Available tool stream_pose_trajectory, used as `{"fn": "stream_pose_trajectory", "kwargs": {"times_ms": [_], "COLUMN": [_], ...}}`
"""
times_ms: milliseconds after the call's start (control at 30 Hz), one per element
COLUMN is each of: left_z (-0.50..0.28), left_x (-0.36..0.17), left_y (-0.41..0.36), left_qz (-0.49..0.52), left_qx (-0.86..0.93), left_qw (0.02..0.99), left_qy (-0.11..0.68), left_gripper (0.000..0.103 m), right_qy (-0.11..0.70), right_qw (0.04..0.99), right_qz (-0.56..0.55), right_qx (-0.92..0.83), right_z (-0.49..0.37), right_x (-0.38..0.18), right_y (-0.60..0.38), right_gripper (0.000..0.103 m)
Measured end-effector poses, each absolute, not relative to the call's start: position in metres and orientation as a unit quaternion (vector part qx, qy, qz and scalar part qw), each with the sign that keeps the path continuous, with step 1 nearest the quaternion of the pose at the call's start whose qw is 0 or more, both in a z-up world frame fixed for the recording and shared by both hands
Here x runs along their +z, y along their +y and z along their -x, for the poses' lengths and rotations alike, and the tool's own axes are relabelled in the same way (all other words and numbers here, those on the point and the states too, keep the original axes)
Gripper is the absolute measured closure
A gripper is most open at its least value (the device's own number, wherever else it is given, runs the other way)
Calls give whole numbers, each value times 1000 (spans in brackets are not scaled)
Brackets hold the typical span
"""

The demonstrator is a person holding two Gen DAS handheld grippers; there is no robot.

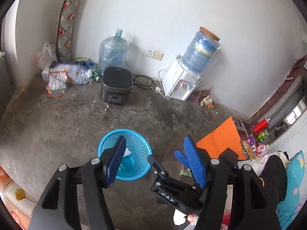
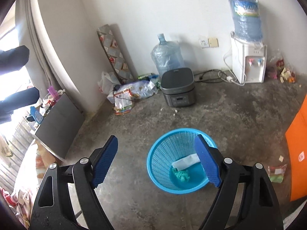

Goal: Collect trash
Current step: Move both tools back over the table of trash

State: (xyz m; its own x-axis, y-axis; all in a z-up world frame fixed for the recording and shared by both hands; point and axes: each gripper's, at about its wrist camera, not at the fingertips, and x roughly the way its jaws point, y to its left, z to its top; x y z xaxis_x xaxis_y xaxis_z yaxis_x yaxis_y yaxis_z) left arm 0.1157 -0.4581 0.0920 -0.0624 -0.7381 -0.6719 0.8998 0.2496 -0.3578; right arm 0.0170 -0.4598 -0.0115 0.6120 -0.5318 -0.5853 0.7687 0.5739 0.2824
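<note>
Two pieces of trash lie in the blue basket (image 2: 181,161) on the concrete floor (image 2: 239,115): a white wrapper (image 2: 186,162) against the inner wall at about 12 o'clock of the bottom, and a crumpled teal scrap (image 2: 182,174) just below it, the two touching or nearly so. One green-and-red packet (image 2: 277,172) lies loose on the floor at 3 o'clock of the basket, apart from it, just beside an orange board (image 2: 299,153).

Right tongs (image 2: 157,163): held above the basket, jaws spread wide, nothing between the pads. Left tongs (image 1: 155,163): also above the basket, jaws open, empty; the right tool shows beyond its right finger.

Farther out, at 12 o'clock: a dark rice cooker (image 2: 178,94) on the floor, an empty water jug (image 2: 167,57) behind it against the white wall. At 1 o'clock: a white dispenser (image 2: 248,65) topped with a full bottle (image 2: 246,17), with loose wrappers (image 2: 284,72) to its right. At 11 o'clock: a heap of bags and packets (image 2: 132,94) in the corner under a leaning patterned roll (image 2: 114,53).
</note>
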Motion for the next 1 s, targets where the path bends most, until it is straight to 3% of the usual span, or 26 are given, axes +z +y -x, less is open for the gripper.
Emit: {"fn": "stream_pose_trajectory", "kwargs": {"times_ms": [167, 500, 767, 1000], "left_z": [-109, -92, -59, -6], "left_x": [146, 186, 143, 83], "left_y": [-361, -132, 8, 33], "left_qz": [-79, -35, -13, -32], "left_qx": [-593, -470, -355, -357], "left_qw": [727, 844, 889, 876], "left_qy": [337, 255, 287, 322], "left_gripper": [21, 10, 10, 14], "right_qy": [179, 124, 187, 268], "right_qw": [894, 966, 978, 959], "right_qz": [-195, -89, -83, -69], "right_qx": [-362, -206, -31, 52], "right_z": [-15, -28, -54, -59], "right_x": [39, 94, 85, 60], "right_y": [-410, -311, -243, -192], "right_gripper": [8, 8, 8, 9]}}
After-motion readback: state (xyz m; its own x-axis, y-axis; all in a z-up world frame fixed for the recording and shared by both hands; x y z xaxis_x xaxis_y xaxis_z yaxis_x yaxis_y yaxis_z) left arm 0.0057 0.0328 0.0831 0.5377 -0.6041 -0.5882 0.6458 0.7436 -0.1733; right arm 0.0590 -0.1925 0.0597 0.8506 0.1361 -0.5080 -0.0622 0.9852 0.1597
